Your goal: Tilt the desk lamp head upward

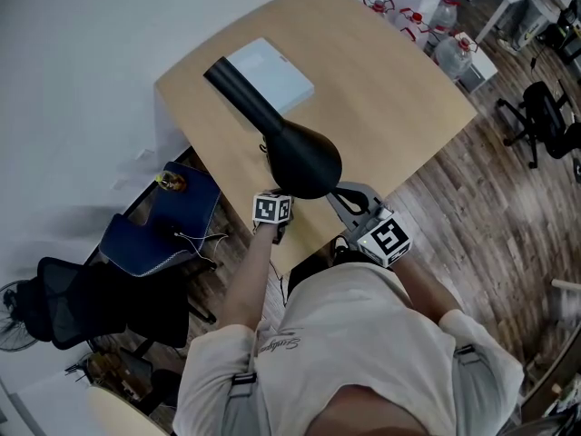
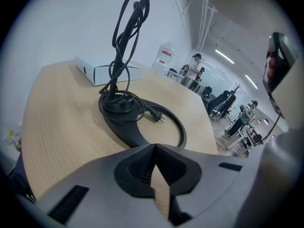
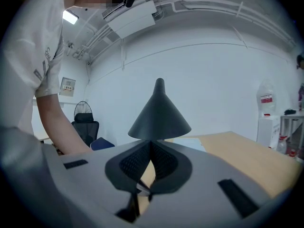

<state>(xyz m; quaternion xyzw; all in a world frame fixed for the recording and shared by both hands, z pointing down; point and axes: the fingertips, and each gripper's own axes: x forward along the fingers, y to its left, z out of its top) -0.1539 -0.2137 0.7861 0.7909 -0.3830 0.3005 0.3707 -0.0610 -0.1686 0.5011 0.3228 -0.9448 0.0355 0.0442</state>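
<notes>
We hold both tongs low at the near edge of the surface (image 1: 390, 107), and the task is at its approach: nothing is gripped yet. The left tongs (image 2: 154, 148) have their jaws pressed together with nothing between them. They are aimed at the lamp base (image 2: 124, 127) and its coiled cord (image 2: 117, 100), just ahead at 11 o'clock. The right tongs (image 3: 151, 144) are likewise closed and empty. Their tips are just short of the lamp head (image 3: 159, 115), which hangs at 12 o'clock with its mouth facing down — not touching, as far as we can judge.

From above, the lamp head sits over the near part of the surface, between the two tongs, with its arm running away toward 11 o'clock. We judge the next move calls for the right tongs to part and take the rim, or slip under it and lift, while the left steadies the base.

Room is fair. Bare surface lies from 12 to 2 o'clock, and the near edge runs right below our tongs. A white box (image 1: 270, 75) lies under the arm at 11 o'clock — clear of an upward swing. A chair (image 1: 154, 221) stands off the surface at 9 o'clock.
</notes>
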